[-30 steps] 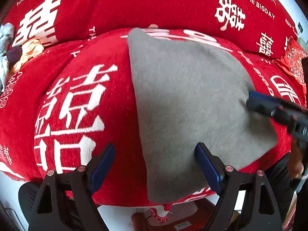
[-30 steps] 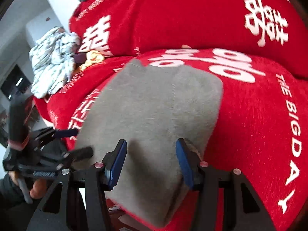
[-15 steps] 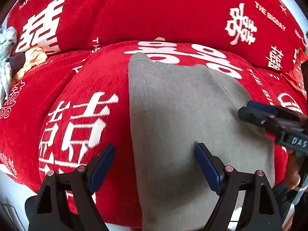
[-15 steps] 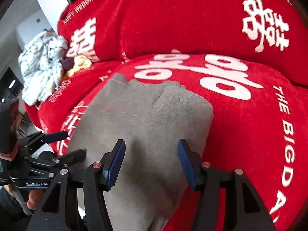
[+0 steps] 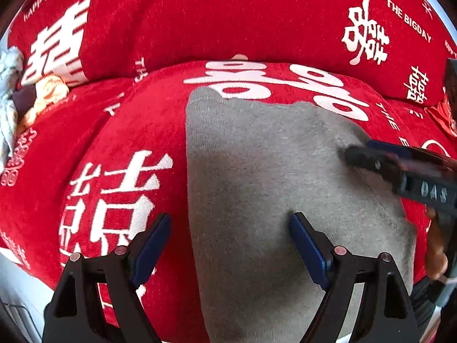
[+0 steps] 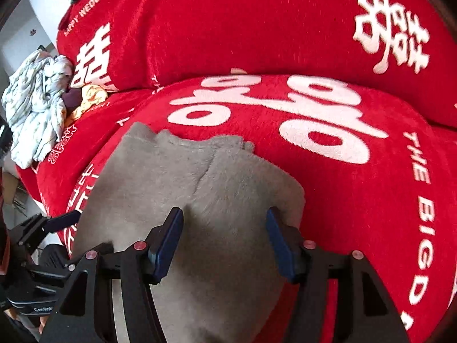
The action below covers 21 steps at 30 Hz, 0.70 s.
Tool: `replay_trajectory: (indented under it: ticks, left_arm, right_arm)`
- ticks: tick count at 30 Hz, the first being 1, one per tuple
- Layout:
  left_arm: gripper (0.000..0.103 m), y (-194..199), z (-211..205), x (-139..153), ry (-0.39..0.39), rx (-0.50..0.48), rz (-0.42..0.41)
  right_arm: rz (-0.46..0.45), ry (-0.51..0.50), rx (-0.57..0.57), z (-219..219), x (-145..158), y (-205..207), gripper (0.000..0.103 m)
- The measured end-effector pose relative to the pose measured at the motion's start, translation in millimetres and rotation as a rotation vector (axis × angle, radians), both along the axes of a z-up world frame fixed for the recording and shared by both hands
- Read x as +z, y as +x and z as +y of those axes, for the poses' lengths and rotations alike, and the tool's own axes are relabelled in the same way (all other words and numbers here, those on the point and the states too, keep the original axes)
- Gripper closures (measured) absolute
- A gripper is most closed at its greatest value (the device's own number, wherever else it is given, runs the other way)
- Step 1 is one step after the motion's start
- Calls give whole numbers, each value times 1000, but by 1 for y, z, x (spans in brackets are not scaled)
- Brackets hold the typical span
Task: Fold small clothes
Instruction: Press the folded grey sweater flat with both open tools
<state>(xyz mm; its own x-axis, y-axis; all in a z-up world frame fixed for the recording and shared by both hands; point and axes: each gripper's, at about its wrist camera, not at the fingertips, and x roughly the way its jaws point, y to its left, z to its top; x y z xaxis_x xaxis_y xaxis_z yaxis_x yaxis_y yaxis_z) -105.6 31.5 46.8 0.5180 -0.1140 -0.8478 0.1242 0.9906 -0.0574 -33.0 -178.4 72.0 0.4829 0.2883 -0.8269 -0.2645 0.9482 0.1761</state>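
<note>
A grey knitted garment (image 5: 265,177) lies flat on the red sofa seat, its near end hanging over the front edge; it also shows in the right wrist view (image 6: 200,200). My left gripper (image 5: 228,243) is open, straddling the garment's left edge, one finger over red fabric, the other over grey. My right gripper (image 6: 224,240) is open above the garment's right part. The right gripper also shows in the left wrist view (image 5: 400,165), over the garment's right edge. The left gripper shows in the right wrist view (image 6: 48,225) at lower left.
The red sofa cover (image 5: 128,131) with white lettering covers seat and backrest (image 6: 257,28). A heap of other clothes (image 6: 37,105), pale patterned and yellow, lies at the far left of the seat (image 5: 34,97). The floor shows below the seat's front edge.
Both grippers moved forward and lower over the garment, which now fills more of each view. Both stayed open. The garment has not been moved.
</note>
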Motion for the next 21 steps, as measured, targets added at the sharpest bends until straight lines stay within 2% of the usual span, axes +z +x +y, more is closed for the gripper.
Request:
replay_trajectory:
  ticks: [2,7,10,13,14,18,21]
  left_arm:
    - [17,-4,-1,1,16,8,4]
    - [17,-19,12,1,13,55,-4]
    - [17,-24,16,0,0,51,-4]
    - [17,-32,14,4,0,28,-10]
    - [17,-36,12,6,3,25,-13]
    - [17,-51,6,17,-8,21,-57]
    - [17,-57,0,22,-23,-7,-32]
  right_arm:
    - [-19,-40,9,7,8,-17,39]
    - [-131,32,100,20,34,-73,39]
    - [-99,38,148,26,23,-93,39]
    - [-39,-39,138,26,-3,-103,40]
    - [-50,-41,131,23,-4,-109,40]
    - [-64,-77,109,21,10,-129,38]
    - [-80,-155,98,25,23,-139,36]
